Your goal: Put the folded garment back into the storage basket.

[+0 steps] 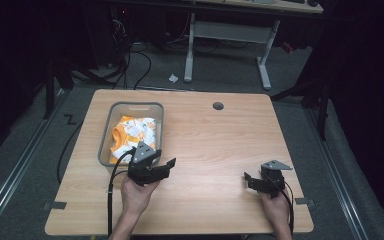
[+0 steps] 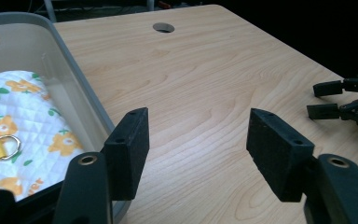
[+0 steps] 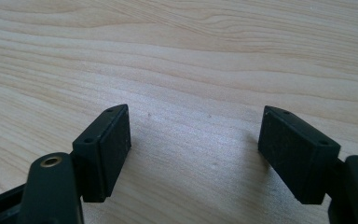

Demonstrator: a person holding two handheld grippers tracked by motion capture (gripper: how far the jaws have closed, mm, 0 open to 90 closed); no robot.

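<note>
Grey plastic, the rectangular bin sits at the left of my pale wooden table, and inside it lies a white quilted cloth with orange flowers, a yellow strap and metal ring on it. My left gripper hovers just beside the bin's near right corner, jaws spread wide with nothing between them. Farther right, my right gripper rests low over bare wood, its jaws also wide apart and empty.

Bin on desk far-left, cloth in it. Left gripper just beside bin's near-right corner. Right gripper near-right, well apart.
</note>
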